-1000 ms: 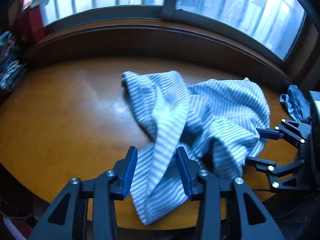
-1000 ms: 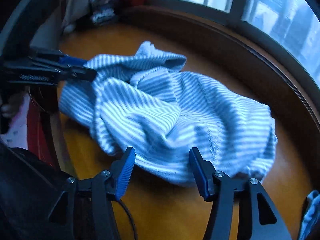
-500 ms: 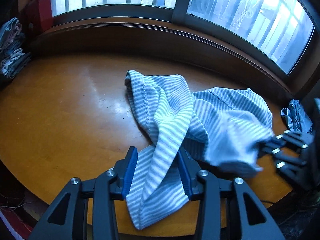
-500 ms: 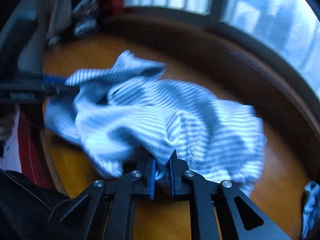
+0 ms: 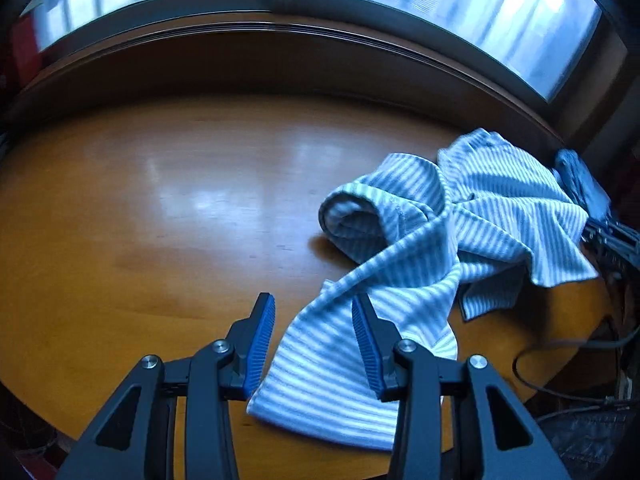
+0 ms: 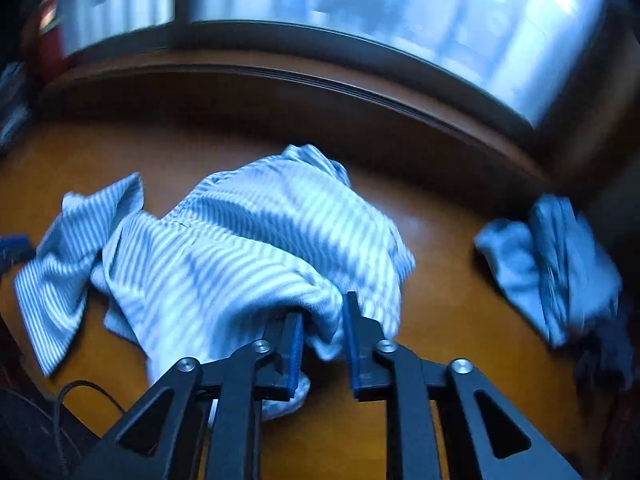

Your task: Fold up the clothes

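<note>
A blue-and-white striped garment (image 5: 440, 240) lies crumpled on the right half of the wooden table (image 5: 160, 220). One strip of it runs toward me and lies between the fingers of my left gripper (image 5: 314, 320), which is open and not pinching it. My right gripper (image 6: 322, 332) is shut on a bunched fold of the striped garment (image 6: 240, 248) at its near edge, and the fabric there is raised off the table. In the left wrist view the right gripper (image 5: 612, 240) shows dark at the right edge. A blue pad of the left gripper (image 6: 12, 246) peeks in at the right wrist view's left edge.
A second, plain blue cloth (image 6: 552, 264) lies at the table's right end, also seen as the blue cloth (image 5: 580, 184). A dark sill and windows (image 5: 320, 60) run along the table's far side. A black cable (image 5: 560, 360) hangs off the near right edge.
The right gripper closed on the garment's fold and has dragged it to the right, blurring its view. The left gripper stayed open over the near strip.
</note>
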The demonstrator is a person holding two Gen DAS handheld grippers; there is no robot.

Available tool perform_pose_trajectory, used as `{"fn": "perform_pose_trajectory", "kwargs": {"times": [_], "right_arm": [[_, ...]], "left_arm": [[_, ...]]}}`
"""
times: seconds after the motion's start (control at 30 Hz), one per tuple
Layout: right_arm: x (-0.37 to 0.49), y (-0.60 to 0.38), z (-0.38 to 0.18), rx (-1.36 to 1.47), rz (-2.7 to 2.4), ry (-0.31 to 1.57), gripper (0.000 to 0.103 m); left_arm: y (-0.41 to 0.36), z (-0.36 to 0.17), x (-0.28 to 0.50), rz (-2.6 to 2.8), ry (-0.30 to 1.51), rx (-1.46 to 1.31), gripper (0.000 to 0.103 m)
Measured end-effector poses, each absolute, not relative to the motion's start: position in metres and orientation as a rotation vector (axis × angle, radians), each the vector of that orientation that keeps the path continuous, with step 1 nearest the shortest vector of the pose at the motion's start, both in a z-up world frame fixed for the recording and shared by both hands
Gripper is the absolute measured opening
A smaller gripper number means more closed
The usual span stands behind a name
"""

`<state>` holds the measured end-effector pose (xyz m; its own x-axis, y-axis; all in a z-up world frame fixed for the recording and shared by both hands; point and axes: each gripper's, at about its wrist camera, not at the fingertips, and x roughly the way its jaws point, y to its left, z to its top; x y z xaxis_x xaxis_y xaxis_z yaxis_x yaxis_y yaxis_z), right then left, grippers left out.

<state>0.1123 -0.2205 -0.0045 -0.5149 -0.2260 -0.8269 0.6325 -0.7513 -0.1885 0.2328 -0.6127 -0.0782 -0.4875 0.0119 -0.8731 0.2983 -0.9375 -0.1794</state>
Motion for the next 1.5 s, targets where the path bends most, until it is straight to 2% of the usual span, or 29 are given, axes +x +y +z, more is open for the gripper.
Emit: {"fn": "perform_pose_trajectory", "kwargs": {"times": [0.07, 0.13, 0.17, 0.2, 0.3, 0.4, 0.6, 0.9, 0.93, 1.0, 1.07, 1.2, 1.33, 1.37, 1.4, 1.43, 1.5], "right_arm": [[0.118, -0.206, 0.008, 1.116, -2.309, 0.617, 0.029], [0.134, -0.192, 0.024, 1.059, -2.334, 0.605, 0.041], [0.140, -0.193, 0.029, 1.038, -2.326, 0.596, 0.050], [0.145, -0.195, 0.032, 1.029, -2.292, 0.587, 0.053], [0.165, -0.201, 0.029, 1.022, -2.172, 0.601, 0.054], [0.179, -0.221, -0.002, 1.060, -2.071, 0.701, 0.054], [0.182, -0.236, -0.054, 1.172, -1.985, 0.714, 0.054], [0.183, -0.236, -0.073, 1.218, -2.007, 0.735, 0.054], [0.184, -0.235, -0.072, 1.217, -2.011, 0.728, 0.054], [0.186, -0.234, -0.073, 1.219, -2.019, 0.721, 0.054], [0.187, -0.232, -0.076, 1.237, -2.022, 0.717, 0.054], [0.187, -0.233, -0.079, 1.259, -2.045, 0.705, 0.054], [0.191, -0.236, -0.082, 1.264, -2.071, 0.717, 0.054], [0.193, -0.237, -0.084, 1.268, -2.078, 0.721, 0.054], [0.194, -0.237, -0.085, 1.271, -2.083, 0.720, 0.051], [0.194, -0.236, -0.087, 1.274, -2.095, 0.716, 0.046], [0.195, -0.233, -0.087, 1.277, -2.135, 0.706, 0.022]], "left_arm": [[-0.602, -0.078, 0.229, -2.566, 0.441, 1.514, 0.037], [-0.592, -0.078, 0.225, -2.600, 0.410, 1.540, 0.037], [-0.590, -0.078, 0.223, -2.608, 0.395, 1.547, 0.037], [-0.588, -0.080, 0.220, -2.606, 0.387, 1.546, 0.037], [-0.585, -0.084, 0.209, -2.606, 0.394, 1.550, 0.037], [-0.586, -0.090, 0.198, -2.608, 0.411, 1.564, 0.037], [-0.581, -0.107, 0.184, -2.590, 0.405, 1.629, 0.037], [-0.577, -0.101, 0.189, -2.620, 0.451, 1.629, 0.037], [-0.576, -0.098, 0.191, -2.636, 0.444, 1.622, 0.039], [-0.570, -0.093, 0.191, -2.668, 0.399, 1.605, 0.055], [-0.565, -0.089, 0.189, -2.693, 0.351, 1.593, 0.060], [-0.555, -0.092, 0.172, -2.689, 0.256, 1.605, 0.060], [-0.555, -0.107, 0.161, -2.649, 0.248, 1.621, 0.060], [-0.555, -0.109, 0.160, -2.638, 0.253, 1.615, 0.052], [-0.556, -0.111, 0.161, -2.635, 0.260, 1.612, 0.036], [-0.556, -0.111, 0.163, -2.643, 0.270, 1.612, 0.031], [-0.556, -0.108, 0.168, -2.648, 0.267, 1.592, 0.020]]}}
